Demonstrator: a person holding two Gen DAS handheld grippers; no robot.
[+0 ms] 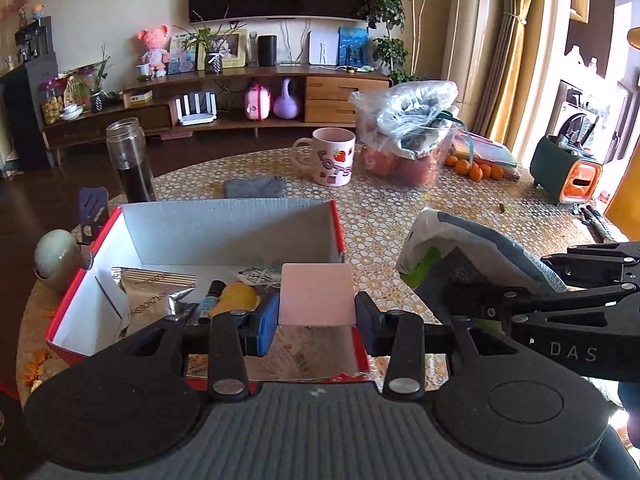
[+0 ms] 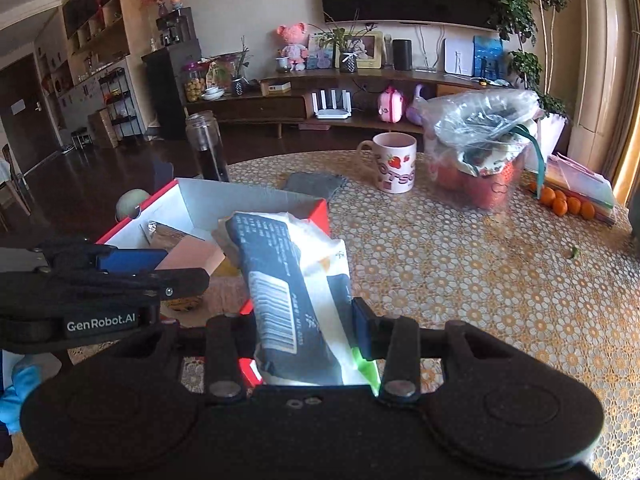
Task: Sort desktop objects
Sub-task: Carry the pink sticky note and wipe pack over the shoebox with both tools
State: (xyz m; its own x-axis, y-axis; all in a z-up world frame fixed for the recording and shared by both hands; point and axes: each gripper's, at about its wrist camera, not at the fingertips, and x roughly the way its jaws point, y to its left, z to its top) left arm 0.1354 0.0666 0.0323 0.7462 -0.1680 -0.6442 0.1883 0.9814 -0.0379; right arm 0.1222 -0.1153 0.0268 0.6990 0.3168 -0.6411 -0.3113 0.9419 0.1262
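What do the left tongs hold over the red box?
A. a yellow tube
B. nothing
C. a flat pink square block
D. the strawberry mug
C: the left tongs are shut on the pink block above the red box, while the mug stands apart on the table.

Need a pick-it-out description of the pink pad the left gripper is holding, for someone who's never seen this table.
Start at the red-edged cardboard box at the near end of the patterned round table. The left gripper hangs above the box's near right corner, and the pink pad is the flat square clamped between its blue-padded fingers. Unlike the foil packet and yellow item inside, it is plain, unprinted pale pink.
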